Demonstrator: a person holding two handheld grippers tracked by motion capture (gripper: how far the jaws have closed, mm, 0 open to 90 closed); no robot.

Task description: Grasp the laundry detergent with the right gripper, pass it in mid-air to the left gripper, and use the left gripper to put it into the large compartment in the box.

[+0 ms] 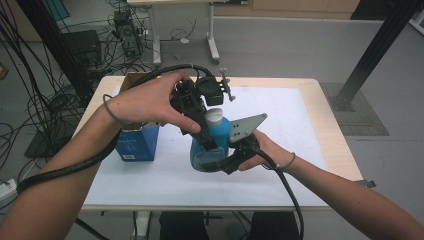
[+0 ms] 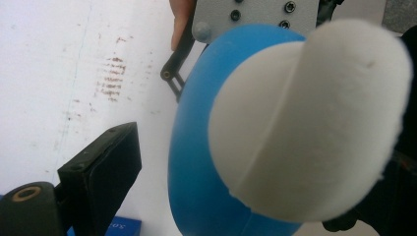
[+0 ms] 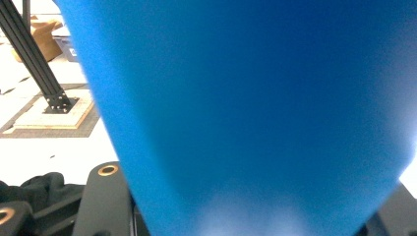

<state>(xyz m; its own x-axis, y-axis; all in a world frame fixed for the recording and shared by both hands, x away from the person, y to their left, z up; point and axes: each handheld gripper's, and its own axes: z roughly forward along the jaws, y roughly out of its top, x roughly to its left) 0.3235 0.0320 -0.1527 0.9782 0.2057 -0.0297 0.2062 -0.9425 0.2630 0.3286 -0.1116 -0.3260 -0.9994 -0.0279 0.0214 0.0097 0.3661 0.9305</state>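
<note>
The right gripper (image 1: 220,162) clamps the blue bottle (image 1: 215,145) upright (steadying it) so the left gripper (image 1: 207,132), jaws apart, can straddle its white cap (image 1: 214,115).

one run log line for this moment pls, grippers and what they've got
right gripper: shut on blue bottle body | left gripper: open around white cap | blue box: on table, left of bottle

In my right tool view the blue bottle (image 3: 255,108) sits so close that it blurs and runs off the top edge. In my left tool view its white cap (image 2: 310,123) is soft-focused, hiding my right-hand jaw. From above, my left hand (image 1: 150,102) covers part of the blue box (image 1: 137,145), whose print is too small to read.
</note>
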